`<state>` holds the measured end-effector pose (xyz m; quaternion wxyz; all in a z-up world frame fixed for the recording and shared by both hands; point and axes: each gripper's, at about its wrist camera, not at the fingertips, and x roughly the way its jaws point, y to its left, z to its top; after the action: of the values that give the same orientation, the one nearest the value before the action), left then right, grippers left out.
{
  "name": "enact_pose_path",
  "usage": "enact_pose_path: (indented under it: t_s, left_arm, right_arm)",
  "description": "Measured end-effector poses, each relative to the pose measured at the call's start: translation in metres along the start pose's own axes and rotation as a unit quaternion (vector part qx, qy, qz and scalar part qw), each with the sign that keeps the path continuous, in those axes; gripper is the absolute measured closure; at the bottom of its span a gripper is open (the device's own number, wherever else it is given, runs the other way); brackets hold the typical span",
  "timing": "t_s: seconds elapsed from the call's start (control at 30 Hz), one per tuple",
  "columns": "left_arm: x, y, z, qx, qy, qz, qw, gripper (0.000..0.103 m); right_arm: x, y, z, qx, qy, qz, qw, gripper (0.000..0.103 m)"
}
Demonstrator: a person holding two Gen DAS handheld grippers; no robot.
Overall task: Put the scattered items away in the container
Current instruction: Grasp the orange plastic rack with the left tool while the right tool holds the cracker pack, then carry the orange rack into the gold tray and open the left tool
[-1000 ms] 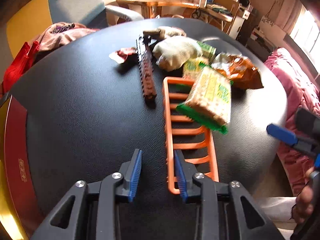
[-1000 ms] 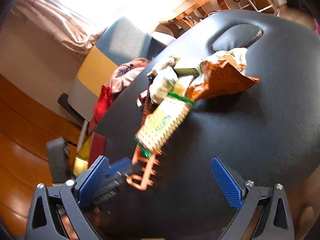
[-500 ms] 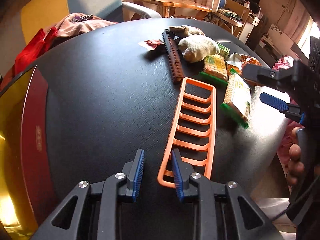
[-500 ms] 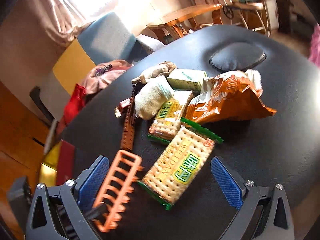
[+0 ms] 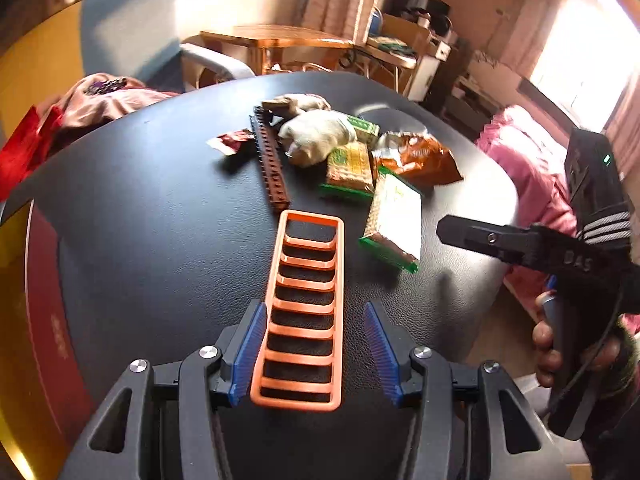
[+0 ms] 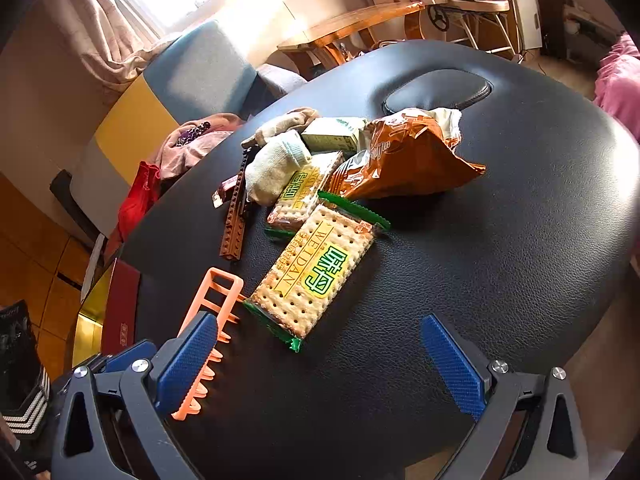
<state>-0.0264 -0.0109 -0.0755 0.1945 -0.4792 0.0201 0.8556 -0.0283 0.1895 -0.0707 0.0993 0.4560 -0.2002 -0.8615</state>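
An orange ladder-shaped rack (image 5: 306, 300) lies flat on the black padded table (image 5: 160, 240). My left gripper (image 5: 314, 350) is open, its blue pads either side of the rack's near end, not gripping it. A cracker packet (image 6: 316, 272) lies just right of the rack, also in the left wrist view (image 5: 394, 216). My right gripper (image 6: 324, 360) is open and empty, just short of that packet. Behind lie a second cracker packet (image 6: 304, 192), an orange snack bag (image 6: 408, 160), a white sock (image 6: 276, 168), a green carton (image 6: 332, 134) and a brown strip (image 6: 236, 220).
A small red wrapper (image 5: 232, 142) lies left of the brown strip. A red and gold box (image 5: 36, 320) sits off the table's left edge. Clothes (image 5: 100, 100) lie on a chair behind the table. A pink bed (image 5: 532, 176) is to the right.
My left gripper has opened and let go of the orange rack, which now lies flat. The cracker packet slid off the rack onto the table beside it. My right gripper moved closer.
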Motion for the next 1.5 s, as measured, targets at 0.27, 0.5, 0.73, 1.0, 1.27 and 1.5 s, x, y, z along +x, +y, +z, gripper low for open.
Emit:
enact_pose_path:
  t_s: [0.27,0.5,0.73,1.0,1.27,1.5]
  left_arm:
    - [0.021,0.005,0.009,0.018,0.029,0.003,0.9994,0.052]
    - [0.029,0.013,0.013,0.014,0.034,0.015,0.9992,0.052]
    - [0.034,0.024,0.006,-0.007,0.048,0.033,0.9983,0.056]
    - [0.027,0.039,-0.007,-0.054,0.032,0.024,0.9978,0.074]
    - [0.017,0.034,-0.024,-0.079,0.024,0.001,0.9966,0.077]
    - [-0.003,0.034,-0.031,-0.095,0.001,-0.027,0.9951,0.066]
  right_arm:
    - [0.005,-0.003,-0.002,-0.008,0.003,-0.007,1.000,0.000]
    - [0.008,-0.007,-0.002,-0.004,0.002,-0.014,1.000,0.000]
    - [0.011,-0.001,-0.004,-0.019,-0.003,-0.022,1.000,0.000]
    - [0.017,0.005,0.003,-0.027,-0.020,-0.046,0.998,0.006]
    - [0.044,0.014,0.016,-0.024,-0.013,-0.092,0.995,0.006]
    - [0.062,0.028,0.024,-0.047,0.006,-0.146,0.988,0.006]
